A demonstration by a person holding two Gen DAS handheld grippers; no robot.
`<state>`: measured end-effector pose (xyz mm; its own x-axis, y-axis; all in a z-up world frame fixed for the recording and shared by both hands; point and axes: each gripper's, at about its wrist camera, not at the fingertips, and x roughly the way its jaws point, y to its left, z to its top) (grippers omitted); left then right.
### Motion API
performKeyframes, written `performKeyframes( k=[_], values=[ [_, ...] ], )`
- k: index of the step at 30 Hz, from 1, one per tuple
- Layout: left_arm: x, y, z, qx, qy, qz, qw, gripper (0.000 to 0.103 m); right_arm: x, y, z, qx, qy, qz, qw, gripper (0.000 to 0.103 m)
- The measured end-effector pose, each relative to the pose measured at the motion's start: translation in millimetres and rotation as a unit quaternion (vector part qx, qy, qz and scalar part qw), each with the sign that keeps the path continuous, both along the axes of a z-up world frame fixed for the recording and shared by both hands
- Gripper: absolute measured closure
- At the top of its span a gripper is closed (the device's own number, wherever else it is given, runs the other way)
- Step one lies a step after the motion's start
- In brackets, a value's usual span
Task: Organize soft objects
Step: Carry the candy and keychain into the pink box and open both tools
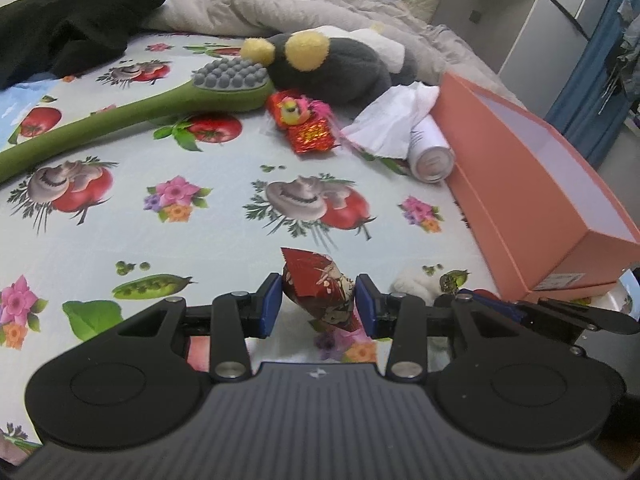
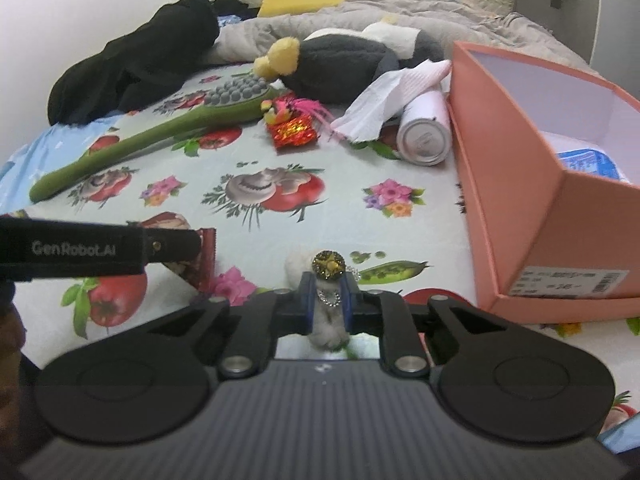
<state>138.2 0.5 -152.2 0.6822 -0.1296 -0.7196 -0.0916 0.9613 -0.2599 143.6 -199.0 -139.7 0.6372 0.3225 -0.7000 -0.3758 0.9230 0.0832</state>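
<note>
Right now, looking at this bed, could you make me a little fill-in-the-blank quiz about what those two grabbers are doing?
1. The left gripper is shut on a red ____.
2. The right gripper pinches a small white ____ toy.
3. The open box is coloured ____.
4. The can lies on its ____.

Missing words: packet; fluffy; orange; side

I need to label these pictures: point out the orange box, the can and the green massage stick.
orange box (image 2: 528, 216): right wrist view, on its near side wall.
can (image 2: 425, 140): right wrist view, on its round end.
green massage stick (image 1: 120, 120): left wrist view, on its handle.
</note>
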Motion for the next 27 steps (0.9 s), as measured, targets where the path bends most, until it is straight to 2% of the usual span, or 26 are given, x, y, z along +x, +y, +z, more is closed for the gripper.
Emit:
performKeyframes(
  k=[16, 27],
  values=[
    [-3, -17, 51, 0.003, -0.025, -0.016, 0.9996, 0.057, -6, -29, 44, 0.037, -0.023, -0.020, 0.999, 0.086],
    [14, -46, 109, -0.001, -0.061, -0.038, 0.9974, 0.057, 3, -55, 103, 0.049, -0.060, -0.034, 0.996, 0.086]
  ],
)
